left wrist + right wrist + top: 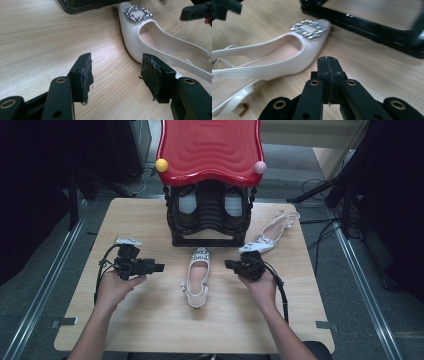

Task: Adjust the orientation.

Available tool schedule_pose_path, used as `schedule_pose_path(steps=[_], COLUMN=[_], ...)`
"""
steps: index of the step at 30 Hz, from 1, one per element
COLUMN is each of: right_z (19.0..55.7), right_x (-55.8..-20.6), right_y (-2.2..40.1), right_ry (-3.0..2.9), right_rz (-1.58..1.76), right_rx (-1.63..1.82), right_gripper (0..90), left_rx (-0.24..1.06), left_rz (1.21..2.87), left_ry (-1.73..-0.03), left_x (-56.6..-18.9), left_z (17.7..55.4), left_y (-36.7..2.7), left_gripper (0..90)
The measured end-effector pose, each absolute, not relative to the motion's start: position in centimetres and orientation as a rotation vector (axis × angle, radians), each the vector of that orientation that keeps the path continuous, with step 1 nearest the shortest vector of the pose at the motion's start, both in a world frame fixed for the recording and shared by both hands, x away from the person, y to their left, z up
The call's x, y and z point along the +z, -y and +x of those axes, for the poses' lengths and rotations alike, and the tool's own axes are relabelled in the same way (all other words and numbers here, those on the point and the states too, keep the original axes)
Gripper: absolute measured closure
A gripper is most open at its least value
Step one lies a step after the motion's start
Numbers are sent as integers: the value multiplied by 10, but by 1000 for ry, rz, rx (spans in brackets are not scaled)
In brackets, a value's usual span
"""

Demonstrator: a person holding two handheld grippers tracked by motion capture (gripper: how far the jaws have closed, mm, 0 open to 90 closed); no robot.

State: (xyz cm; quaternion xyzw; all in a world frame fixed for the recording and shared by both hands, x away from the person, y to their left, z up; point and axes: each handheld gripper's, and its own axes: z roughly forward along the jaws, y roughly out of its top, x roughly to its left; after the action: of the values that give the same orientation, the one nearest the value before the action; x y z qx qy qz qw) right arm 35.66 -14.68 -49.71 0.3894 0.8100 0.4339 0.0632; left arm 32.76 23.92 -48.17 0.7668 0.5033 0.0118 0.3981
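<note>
A white slingback shoe (pixel 197 279) with a jewelled buckle is lying on the wooden counter (pixel 150 320), toe pointing toward a black rack (pixel 209 220) topped by a red wavy tray (pixel 210 150). A second white shoe (pixel 270 232) is lying to the right of the rack. The left hand-held gripper (pixel 155 268) is hovering left of the centre shoe, its jaws standing wide apart and gripping nothing; in the left gripper view the shoe (pixel 160 45) is sitting just beyond the right jaw. The right hand-held gripper (pixel 229 264) is hovering on the shoe's other side, jaws pressed fully together with nothing between them, the shoe's toe (pixel 287 55) lying just ahead.
</note>
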Motion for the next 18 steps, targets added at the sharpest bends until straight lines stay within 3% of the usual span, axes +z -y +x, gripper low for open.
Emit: schedule_pose_path(steps=[18], right_z=[389], right_x=[-495], right_y=[204], right_ry=[-2303], right_rz=[1359], right_rx=[1253], right_gripper=[900], left_rx=[22], left_rz=[1951], left_ry=[-1282], left_x=[-484], left_z=[331], left_y=[-240], left_gripper=[408])
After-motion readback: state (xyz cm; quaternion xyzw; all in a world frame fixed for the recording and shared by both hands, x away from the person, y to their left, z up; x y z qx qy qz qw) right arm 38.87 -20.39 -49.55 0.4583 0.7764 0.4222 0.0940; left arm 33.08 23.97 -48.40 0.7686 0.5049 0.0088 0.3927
